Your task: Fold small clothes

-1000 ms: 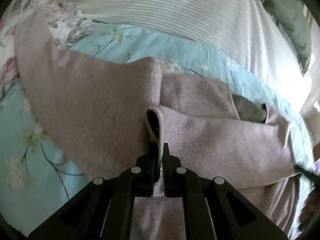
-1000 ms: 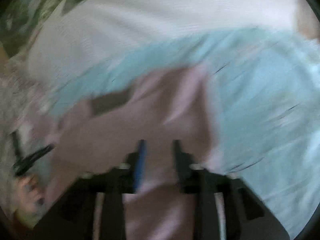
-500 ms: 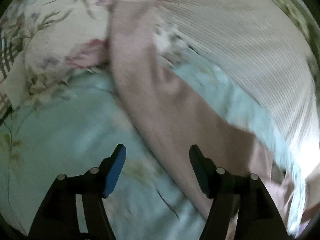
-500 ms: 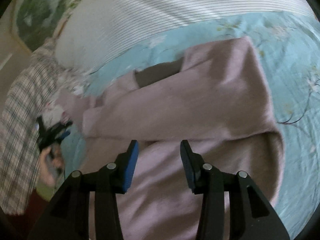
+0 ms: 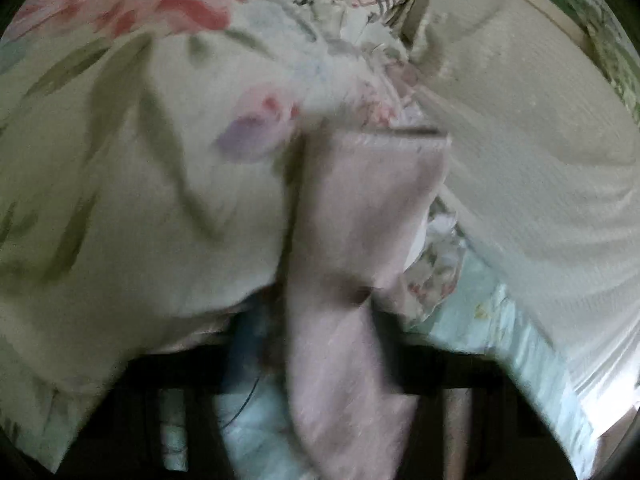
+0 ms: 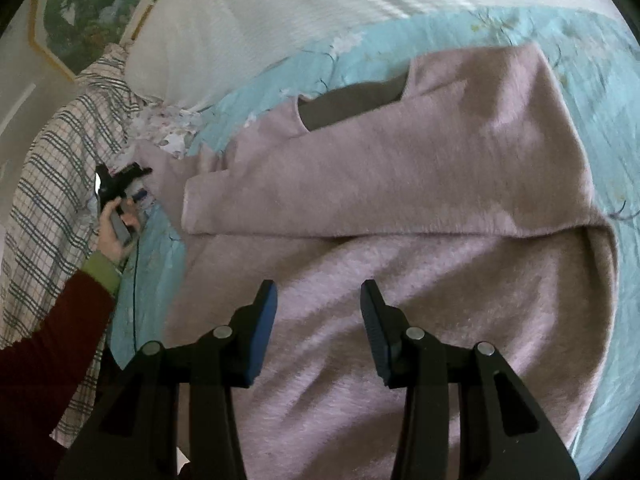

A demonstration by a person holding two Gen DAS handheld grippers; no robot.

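Observation:
A dusty-pink fleece garment [image 6: 400, 208] lies on the light-blue floral bedsheet [image 6: 592, 40], one sleeve folded across its body. My right gripper [image 6: 318, 304] hovers open and empty over the lower body of the garment. In the right wrist view my left gripper [image 6: 120, 184] is at the far left, at the end of the other sleeve. In the blurred left wrist view that pink sleeve [image 5: 352, 280] runs between the dark fingers [image 5: 384, 340] of my left gripper [image 5: 320, 344], with its cuff up against a pillow. The jaws stand apart around it.
A floral pillow [image 5: 140, 160] and a white striped pillow [image 5: 540, 140] fill the left wrist view. A plaid cloth [image 6: 52, 184] lies at the bed's left side. The white striped pillow [image 6: 280, 12] is at the head of the bed.
My left gripper let go of the folded sleeve, opened and swung left to the other sleeve's cuff by the pillows. My right gripper steadied over the garment, still open.

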